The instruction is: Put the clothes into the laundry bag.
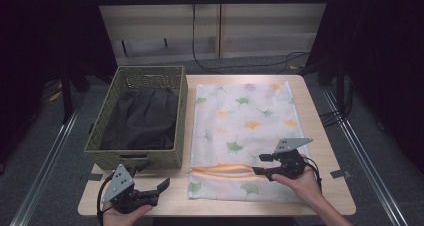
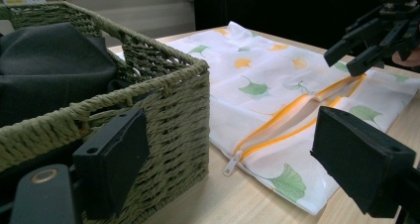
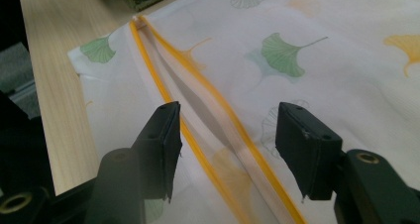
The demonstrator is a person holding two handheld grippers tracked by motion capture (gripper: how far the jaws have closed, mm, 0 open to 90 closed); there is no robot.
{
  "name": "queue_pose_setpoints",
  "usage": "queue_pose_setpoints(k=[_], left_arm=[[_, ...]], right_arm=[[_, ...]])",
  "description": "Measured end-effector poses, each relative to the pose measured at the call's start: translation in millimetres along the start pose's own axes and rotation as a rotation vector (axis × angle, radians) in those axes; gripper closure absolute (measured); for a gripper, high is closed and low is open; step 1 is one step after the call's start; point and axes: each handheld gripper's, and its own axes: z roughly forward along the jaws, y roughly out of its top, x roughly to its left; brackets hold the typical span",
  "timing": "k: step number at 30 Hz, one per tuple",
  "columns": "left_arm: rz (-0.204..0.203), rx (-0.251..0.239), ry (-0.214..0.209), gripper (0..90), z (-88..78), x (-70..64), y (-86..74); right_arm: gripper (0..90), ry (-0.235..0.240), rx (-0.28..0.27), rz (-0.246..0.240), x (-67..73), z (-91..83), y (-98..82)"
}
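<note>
A white mesh bag (image 1: 240,121) printed with green and orange ginkgo leaves lies flat on the table. Its orange zipper (image 1: 220,170) runs along the near end and gapes partly open (image 3: 198,100); the pull (image 2: 230,164) lies at the end by the basket. My right gripper (image 1: 260,164) hovers open at the zipper's right end. Its jaws stand either side of the orange tapes (image 3: 225,144) without pressing them. My left gripper (image 1: 156,175) rests open at the table's front left, with nothing between its jaws (image 2: 237,164). It faces the basket corner and the zipper pull.
A woven green-brown basket (image 1: 135,158) stands left of the bag and holds a dark folded garment (image 1: 142,118). Its near corner (image 2: 163,100) is close to my left gripper. Bare wood (image 3: 54,60) runs along the table's front edge. Cables lie on the floor behind.
</note>
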Motion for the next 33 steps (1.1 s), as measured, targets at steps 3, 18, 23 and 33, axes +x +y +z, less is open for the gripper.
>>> queue_pose_setpoints(k=[3, 18, 23, 33], left_arm=[[-0.007, -0.003, -0.003, 14.0, 0.5, -0.4, 0.0], [-0.003, 0.006, -0.015, 13.9, 0.5, -0.6, -0.7], [-0.002, 0.007, -0.016, 13.9, 0.3, -1.1, -0.7], [-0.001, 0.009, -0.028, 13.6, 0.8, -2.5, -0.7]], right_arm=[[43.9, 0.004, 0.047, -0.048, 2.6, 11.8, 15.3], [39.8, 0.006, 0.121, -0.063, -3.6, 50.4, 11.2], [36.2, -0.003, 0.158, -0.075, -4.6, 56.2, 7.1], [42.3, -0.054, 0.177, -0.099, -1.4, 62.3, 3.1]])
